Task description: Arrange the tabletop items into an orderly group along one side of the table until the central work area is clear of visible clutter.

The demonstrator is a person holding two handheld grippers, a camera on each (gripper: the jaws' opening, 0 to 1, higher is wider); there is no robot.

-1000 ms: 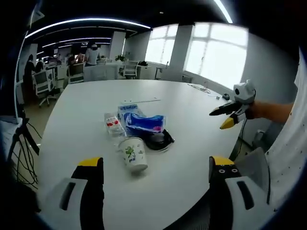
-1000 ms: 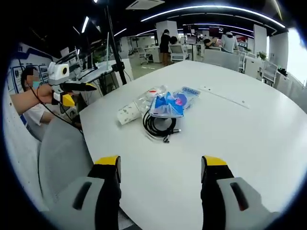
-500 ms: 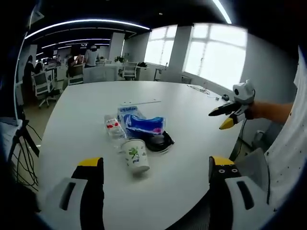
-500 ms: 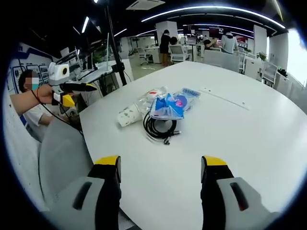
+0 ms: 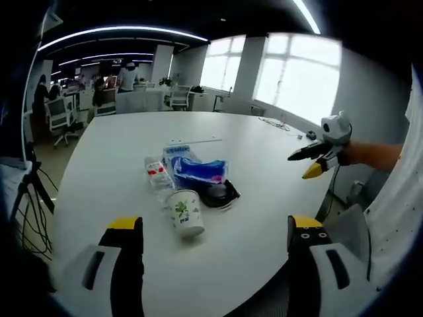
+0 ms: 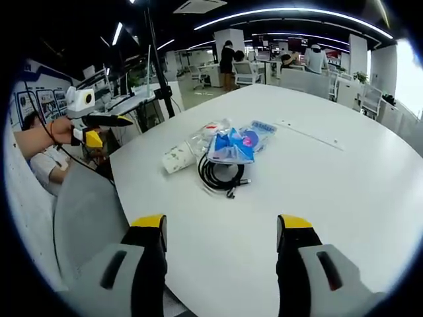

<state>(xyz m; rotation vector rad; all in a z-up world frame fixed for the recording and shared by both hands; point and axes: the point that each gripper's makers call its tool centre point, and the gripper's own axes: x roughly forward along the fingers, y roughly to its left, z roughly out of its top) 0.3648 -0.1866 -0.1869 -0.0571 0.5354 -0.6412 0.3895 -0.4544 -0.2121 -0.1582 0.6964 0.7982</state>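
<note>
A small cluster lies in the middle of the round white table [image 5: 264,218]. It holds a paper cup [image 5: 186,212] on its side, a clear bottle with a red label [image 5: 157,173], a blue packet [image 5: 198,168] and a black cable coil [image 5: 220,193]. In the right gripper view the same cup [image 6: 178,157], bottle [image 6: 206,135], blue packet [image 6: 231,146] and cable coil [image 6: 221,175] sit ahead. My left gripper [image 5: 215,221] is open above the near table edge, short of the cup. My right gripper [image 6: 223,220] is open too, short of the cable. Both are empty.
A thin white strip [image 5: 193,140] lies beyond the cluster. The right gripper [image 5: 299,166] hovers off the table's right side in a hand; the left gripper [image 6: 114,129] hovers off the left edge. Office desks, chairs and people stand far behind. Grey chair backs sit below the table edge.
</note>
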